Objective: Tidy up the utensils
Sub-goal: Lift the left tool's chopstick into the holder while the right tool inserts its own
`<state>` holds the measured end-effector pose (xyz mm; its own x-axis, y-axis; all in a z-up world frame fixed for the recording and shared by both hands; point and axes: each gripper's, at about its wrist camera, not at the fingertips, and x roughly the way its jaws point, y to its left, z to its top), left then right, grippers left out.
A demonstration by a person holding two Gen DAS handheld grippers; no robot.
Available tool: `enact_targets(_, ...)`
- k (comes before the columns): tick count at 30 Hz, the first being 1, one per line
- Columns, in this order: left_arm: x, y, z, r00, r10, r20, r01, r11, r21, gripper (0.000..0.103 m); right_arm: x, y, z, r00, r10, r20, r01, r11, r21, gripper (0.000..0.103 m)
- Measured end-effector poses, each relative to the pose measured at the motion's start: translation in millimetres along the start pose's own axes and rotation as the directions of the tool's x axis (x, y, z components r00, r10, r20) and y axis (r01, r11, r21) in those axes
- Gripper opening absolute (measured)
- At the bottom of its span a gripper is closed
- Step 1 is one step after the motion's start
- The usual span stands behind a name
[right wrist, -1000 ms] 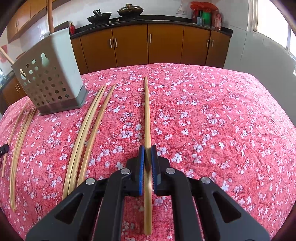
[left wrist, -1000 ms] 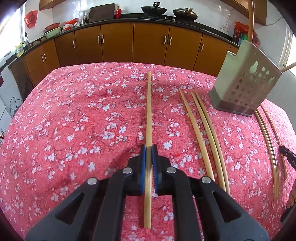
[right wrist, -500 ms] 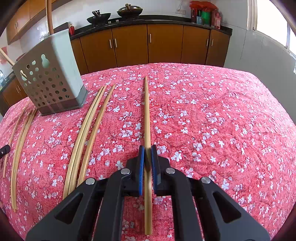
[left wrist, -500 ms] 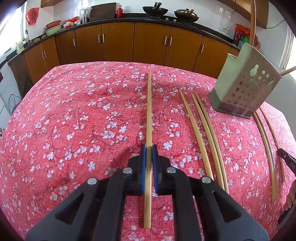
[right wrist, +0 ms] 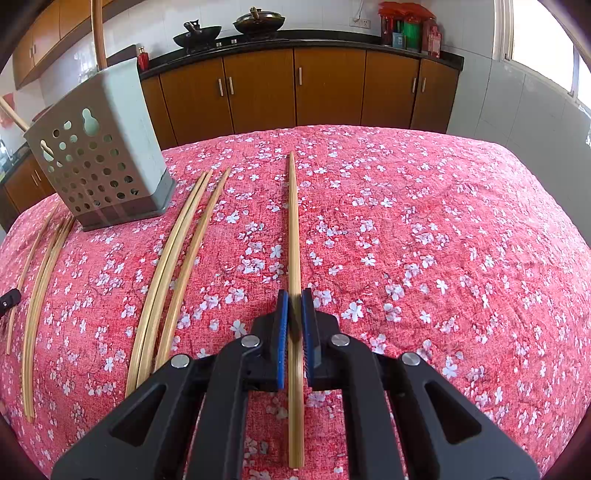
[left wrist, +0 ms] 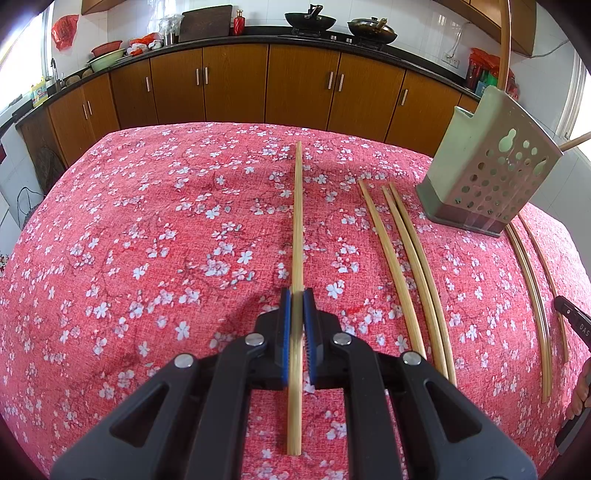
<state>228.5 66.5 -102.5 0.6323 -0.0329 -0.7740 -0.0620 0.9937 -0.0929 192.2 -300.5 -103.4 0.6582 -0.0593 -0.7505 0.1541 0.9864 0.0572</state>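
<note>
Each hand-held gripper, left point(left wrist: 296, 295) and right point(right wrist: 294, 295), pinches one chopstick point(left wrist: 297, 221) point(right wrist: 293, 221); three loose chopsticks point(right wrist: 177, 266) lie beside one perforated holder point(right wrist: 99, 158).

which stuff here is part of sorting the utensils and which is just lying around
Part of the job:
- chopstick in the left gripper
- chopstick in the right gripper
- loose chopsticks
- utensil holder

Just lying about:
- woks
- red bottle
- basins
</note>
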Motion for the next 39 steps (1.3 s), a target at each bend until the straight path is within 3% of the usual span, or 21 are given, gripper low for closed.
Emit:
enact_targets(18,-0.7,0.3,-1.8,1.000,-0.004,0.002,0.004,1.000,-0.005,0.011,-1.1,0.0,-0.5,1.000,0.002,-0.002,-0.002,1.000,0.001,0.009)
enact_targets(25,-13.4,-0.3,-17.0,1.000,0.020,-0.003,-0.019,0.999,0.050,0.010,-9.2,-5.8,-9.4,0.999,0.038,-0.003,-0.038,0.999,0.010,0.008)
enact_targets(28,-17.4,-5.9,-19.9,0.999,0.040,-0.006,-0.039,0.995,0.094,0.008,-11.9,-3.4,-9.4,1.000,0.018,0.002,-0.018,1.000,-0.010,0.008)
enact_targets(33,-53.2,-3.8,-4.3,0.996,0.024,0.091,-0.034,0.994,0.101,0.008,-53.6,-0.4,6.4,0.990,0.020,0.140,-0.015,0.999,-0.030,0.008)
enact_targets(39,-126.8,-7.1,34.8,0.953,-0.013,0.302,-0.012,0.997,0.080,0.008,-117.7,10.0,38.9,0.936,0.031,0.351,-0.012,0.998,-0.055,0.008)
